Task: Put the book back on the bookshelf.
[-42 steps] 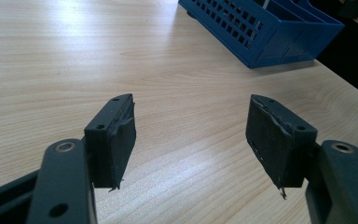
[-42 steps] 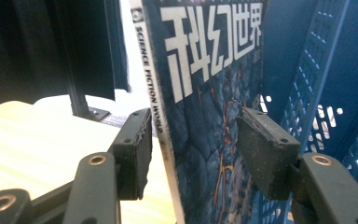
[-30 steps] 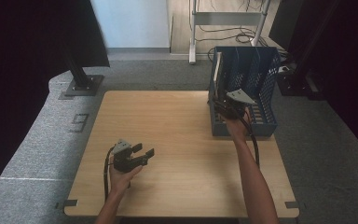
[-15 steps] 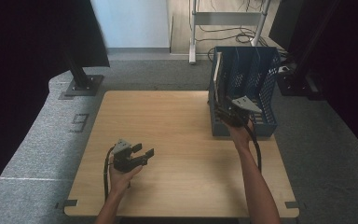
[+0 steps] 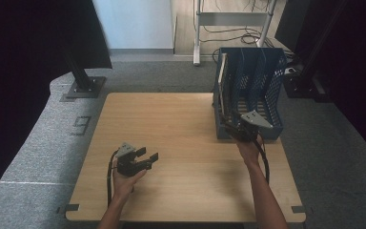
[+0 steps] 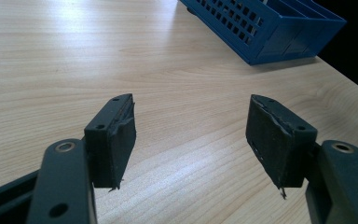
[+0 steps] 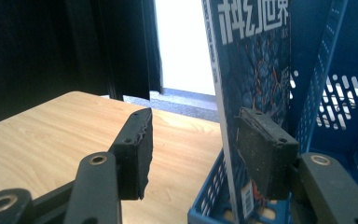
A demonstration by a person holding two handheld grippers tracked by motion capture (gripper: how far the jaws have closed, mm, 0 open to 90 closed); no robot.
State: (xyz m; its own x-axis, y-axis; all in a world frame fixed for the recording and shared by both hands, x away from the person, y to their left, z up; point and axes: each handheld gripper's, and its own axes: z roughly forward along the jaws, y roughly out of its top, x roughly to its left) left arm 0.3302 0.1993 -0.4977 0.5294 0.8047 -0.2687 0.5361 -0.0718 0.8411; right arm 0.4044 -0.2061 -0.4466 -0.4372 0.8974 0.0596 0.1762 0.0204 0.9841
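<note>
Blue plastic formed the file rack (image 5: pixel 262 90), which stood on the right far part of the wooden table (image 5: pixel 181 143), its slots opening upward. One magazine (image 7: pixel 251 93) stood upright in the rack's leftmost slot, against the outer wall (its cover dark blue with large pale characters at the top). The right gripper (image 5: pixel 238 128) was at the near left corner of the rack; in the right gripper view its jaws stood apart, one pad (image 7: pixel 261 149) inside the rack close against the magazine's cover, the other (image 7: pixel 137 149) outside the rack over the table, the magazine's edge between them. Whether the inner pad touched the cover could not be told; no pinch was seen. The left gripper (image 5: pixel 140 160) was low over the near left part of the table, well apart from the rack, jaws wide and holding nothing.
</note>
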